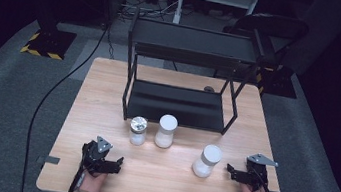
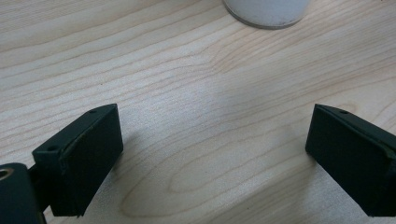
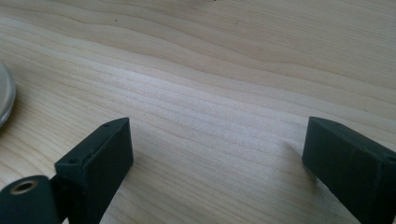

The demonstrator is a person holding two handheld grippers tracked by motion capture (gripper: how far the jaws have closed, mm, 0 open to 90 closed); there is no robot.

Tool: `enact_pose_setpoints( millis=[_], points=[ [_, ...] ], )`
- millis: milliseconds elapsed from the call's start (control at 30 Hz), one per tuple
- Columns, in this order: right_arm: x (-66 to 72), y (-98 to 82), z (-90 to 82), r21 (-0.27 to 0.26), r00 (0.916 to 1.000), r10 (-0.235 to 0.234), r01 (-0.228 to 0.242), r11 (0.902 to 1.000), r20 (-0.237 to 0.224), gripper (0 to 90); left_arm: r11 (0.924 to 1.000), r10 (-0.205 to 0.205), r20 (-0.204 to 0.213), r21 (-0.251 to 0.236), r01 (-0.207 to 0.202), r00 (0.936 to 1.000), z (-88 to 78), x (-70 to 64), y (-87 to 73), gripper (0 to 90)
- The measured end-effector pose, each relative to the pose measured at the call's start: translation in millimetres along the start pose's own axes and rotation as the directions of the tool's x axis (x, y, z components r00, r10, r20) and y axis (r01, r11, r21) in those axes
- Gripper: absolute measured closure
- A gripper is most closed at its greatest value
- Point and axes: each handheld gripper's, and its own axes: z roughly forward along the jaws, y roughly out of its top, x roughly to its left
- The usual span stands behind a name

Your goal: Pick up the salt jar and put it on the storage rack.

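Here the wooden worktop (image 1: 166, 186) carries a black two-level rack (image 1: 184, 72) at its far middle. In front of the rack stand two jars just beside each other: a taller white-lidded jar (image 1: 166, 131) and, to its left, a shorter silver-lidded jar (image 1: 138, 131). A third jar (image 1: 206, 161), tilted, sits nearer and to the right, well apart from that pair. The left hand-held gripper (image 1: 108, 160) rests at the near left, below the silver-lidded jar, its jaws spread wide over bare wood with nothing between them. The right hand-held gripper (image 1: 237, 174) lies at the near right, just beside the third jar, jaws likewise released and empty.
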Motion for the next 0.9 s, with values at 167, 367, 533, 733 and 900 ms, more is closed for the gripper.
enact_pose_setpoints(
  millis=[167, 367, 533, 733, 900],
  points=[
    [-0.1, 0.0, -0.1, 0.000, 1.0000, -0.001, 0.001, 1.0000, 0.000, 8.1, 1.0000, 0.005, 0.002, 0.002, -0.005, 1.0000, 0.0, 0.6, 0.4, 3.1],
    [-0.2, -0.1, -0.2, 0.000, 1.0000, -0.001, 0.001, 1.0000, -0.001, 8.1, 1.0000, 0.007, 0.005, 0.005, -0.007, 1.0000, 0.6, 1.2, 1.4, 2.0],
    [-0.2, 0.0, -0.1, 0.000, 1.0000, -0.001, 0.001, 1.0000, -0.001, 8.1, 0.9999, -0.016, 0.020, 0.000, 0.016, 0.9997, -1.4, 5.0, 1.9, 4.1],
    [-0.2, -0.1, -0.2, 0.000, 1.0000, -0.001, 0.001, 1.0000, -0.002, 8.1, 0.9993, 0.005, 0.009, -0.036, -0.004, 0.9999, -11.5, 0.4, 5.2, 4.4],
    [-0.4, -0.2, -0.2, 0.000, 1.0000, -0.002, 0.002, 1.0000, -0.002, 8.0, 0.9978, 0.001, 0.031, -0.067, 0.001, 0.9995, -20.4, 1.3, 10.2, 4.6]
  ],
)
